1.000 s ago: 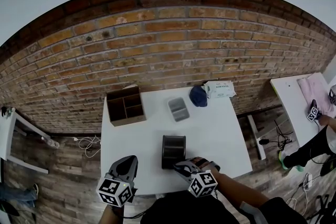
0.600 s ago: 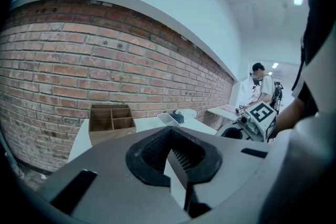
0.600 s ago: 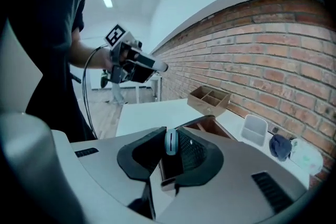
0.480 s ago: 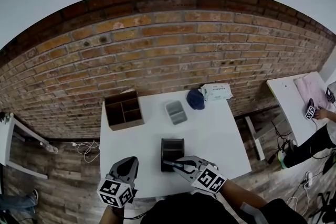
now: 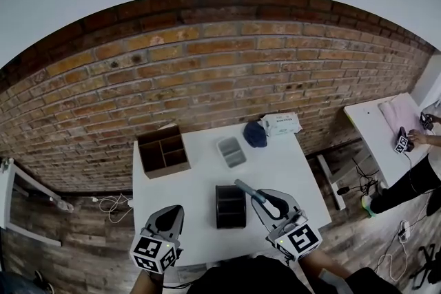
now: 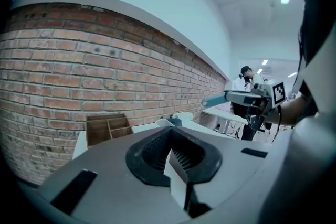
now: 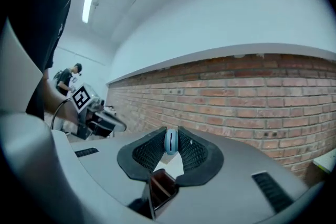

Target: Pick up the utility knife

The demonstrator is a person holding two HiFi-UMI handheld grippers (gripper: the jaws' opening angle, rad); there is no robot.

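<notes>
The left hand-held gripper [image 5: 167,213] hangs over the near left corner of the white counter [image 5: 289,175]; its ribbed pads are pressed together with nothing between them, and it has no part in the hold. To its right a black holder [image 5: 229,206] stands on the counter. Above that holder's right side the utility knife [image 5: 248,190] is in the air, clear of the counter and pinched in the right hand-held gripper [image 5: 264,200]; its blue-grey handle slants up and to the left beyond the jaws. In the right gripper view the knife [image 7: 171,142] shows end-on, a pale blue oval clamped between the two meshed pads near their tips.

I judge the knife light and stiff, a slim hard body that will not give under the pads. Its smooth casing could slide or pivot in a narrow pinch; a hold across the flat sides of the handle, toward the middle and away from the blade end, seems safest. The present grip looks to sit near one end, which leaves a long overhang that might swing.

Whether a blade is out, I cannot tell; the free tip is too small in the head view, and the end-on view hides the knife's length. The held end is covered by the jaws; the holder's contents are lost in shadow.
</notes>
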